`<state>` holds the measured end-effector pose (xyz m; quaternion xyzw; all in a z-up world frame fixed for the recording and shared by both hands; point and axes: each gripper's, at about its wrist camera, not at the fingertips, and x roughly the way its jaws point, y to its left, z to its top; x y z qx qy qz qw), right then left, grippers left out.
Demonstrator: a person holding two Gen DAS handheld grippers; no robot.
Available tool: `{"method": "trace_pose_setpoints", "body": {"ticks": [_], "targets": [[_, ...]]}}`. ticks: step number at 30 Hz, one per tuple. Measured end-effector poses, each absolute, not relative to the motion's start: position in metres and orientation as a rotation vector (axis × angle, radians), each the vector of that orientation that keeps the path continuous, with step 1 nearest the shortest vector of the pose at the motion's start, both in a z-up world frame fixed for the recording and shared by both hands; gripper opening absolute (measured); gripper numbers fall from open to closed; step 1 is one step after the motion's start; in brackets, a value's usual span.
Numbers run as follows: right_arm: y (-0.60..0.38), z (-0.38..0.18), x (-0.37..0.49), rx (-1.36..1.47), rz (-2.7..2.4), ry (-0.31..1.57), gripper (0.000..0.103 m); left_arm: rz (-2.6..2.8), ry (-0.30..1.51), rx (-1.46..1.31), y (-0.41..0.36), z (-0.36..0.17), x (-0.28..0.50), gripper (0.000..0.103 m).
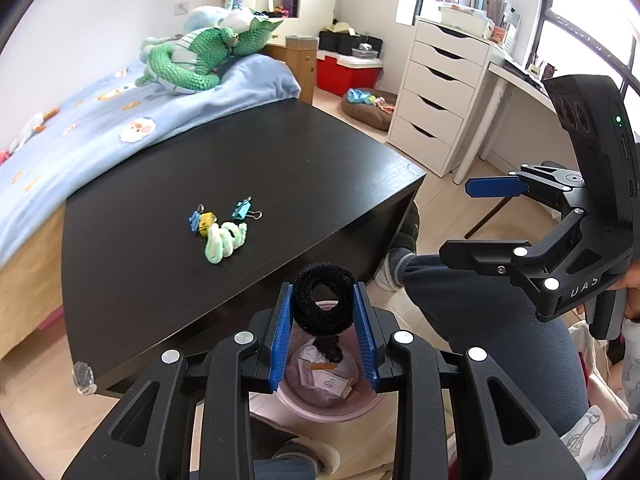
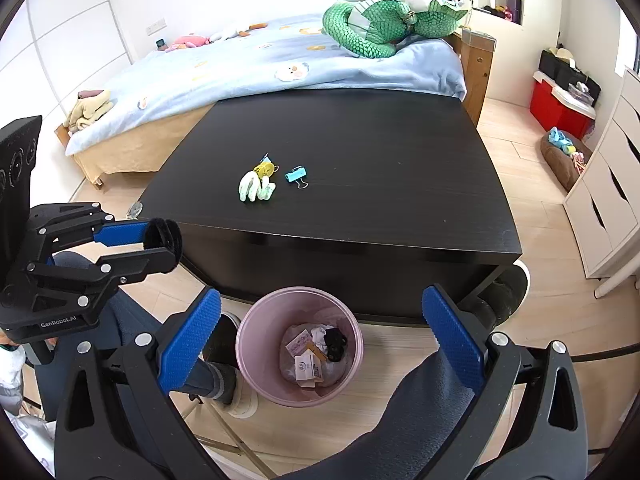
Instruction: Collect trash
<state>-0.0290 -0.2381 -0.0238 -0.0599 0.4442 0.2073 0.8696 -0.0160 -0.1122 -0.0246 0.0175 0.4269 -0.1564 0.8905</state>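
Left gripper (image 1: 325, 312), marked "GenRobot.AI", clamps black scrunchie (image 1: 324, 304); right gripper (image 2: 320, 336) spread wide

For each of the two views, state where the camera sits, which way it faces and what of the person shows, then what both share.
Left wrist: rides the left gripper, faces down over the table edge, fingers shut on the black scrunchie above the pink bin; a leg and the right gripper show.
Right wrist: rides the open right gripper, faces the black table and bed; legs and the left gripper show.
Shared: table, bin, binder clip.
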Motion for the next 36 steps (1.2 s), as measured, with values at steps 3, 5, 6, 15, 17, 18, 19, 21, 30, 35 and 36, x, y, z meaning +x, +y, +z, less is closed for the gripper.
{"method": "trace_pose_setpoints", "body": {"ticks": [3, 5, 6, 15, 17, 18, 19, 21, 30, 35, 36], "targets": [[-0.24, -0.022, -0.028, -0.121, 0.433, 0.927, 0.099, -0.34, 0.89, 0.036, -0.115, -0.025, -0.013, 0.031], [-0.241, -0.021, -0.028, -0.118, 0.431, 0.926, 0.099, -0.349, 0.894, 0.03, -0.116, -0.025, -0.012, 0.033], [-0.241, -0.021, -0.028, -0.116, 0.43, 0.925, 0.099, -0.353, 0.898, 0.031, -0.117, -0.026, -0.011, 0.036], [-0.244, -0.02, -0.029, -0.112, 0.432, 0.925, 0.099, -0.324, 0.886, 0.013, -0.113, -0.029, -0.009, 0.091], [-0.244, -0.02, -0.028, -0.111, 0.435, 0.926, 0.099, -0.3, 0.883, 0.006, -0.109, -0.029, -0.009, 0.094], [-0.243, -0.021, -0.028, -0.11, 0.436, 0.926, 0.099, -0.293, 0.886, 0.001, -0.107, -0.029, -0.009, 0.094], [-0.243, -0.021, -0.028, -0.109, 0.438, 0.927, 0.099, -0.286, 0.888, -0.001, -0.105, -0.029, -0.008, 0.095], [-0.242, -0.023, -0.028, -0.11, 0.441, 0.93, 0.099, -0.267, 0.894, -0.003, -0.101, -0.031, -0.008, 0.095], [-0.238, -0.025, -0.027, -0.11, 0.461, 0.935, 0.099, -0.237, 0.888, -0.01, -0.091, -0.028, -0.008, 0.095], [-0.235, -0.026, -0.021, -0.115, 0.47, 0.936, 0.099, -0.219, 0.89, -0.026, -0.084, -0.028, -0.006, 0.095], [-0.234, -0.025, -0.02, -0.119, 0.472, 0.935, 0.099, -0.214, 0.89, -0.027, -0.082, -0.028, -0.005, 0.095]]}}
